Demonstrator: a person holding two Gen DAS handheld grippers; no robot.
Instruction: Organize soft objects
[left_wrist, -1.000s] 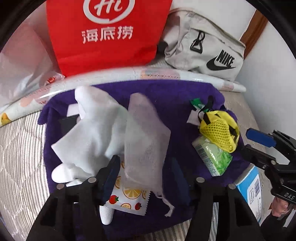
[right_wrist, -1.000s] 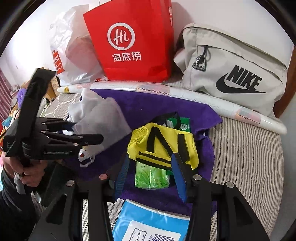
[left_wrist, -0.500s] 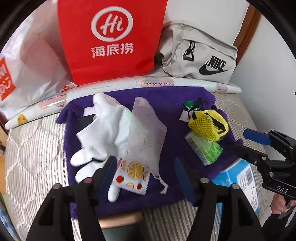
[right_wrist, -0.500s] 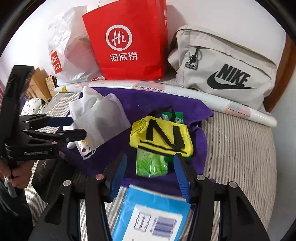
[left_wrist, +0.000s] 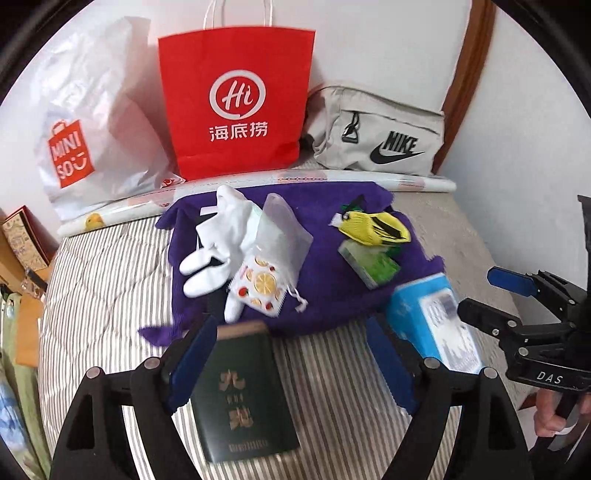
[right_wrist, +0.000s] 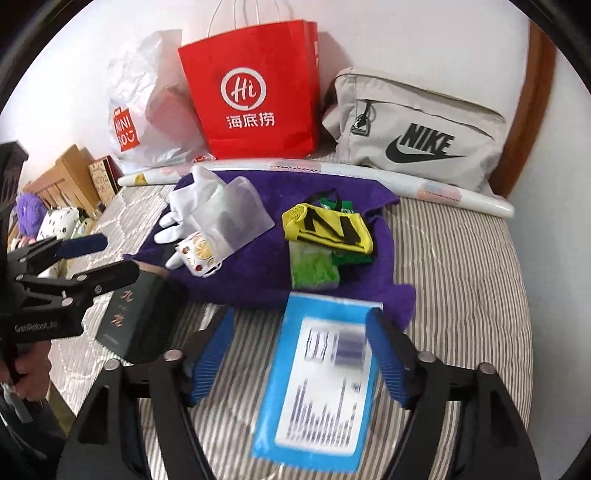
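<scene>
purple towel: fuzzy cloth | red bag: matt paper

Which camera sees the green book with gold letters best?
The left wrist view: the green book lies whole, cover up, below that gripper. In the right wrist view it sits near the left edge, partly hidden by the other gripper.
</scene>
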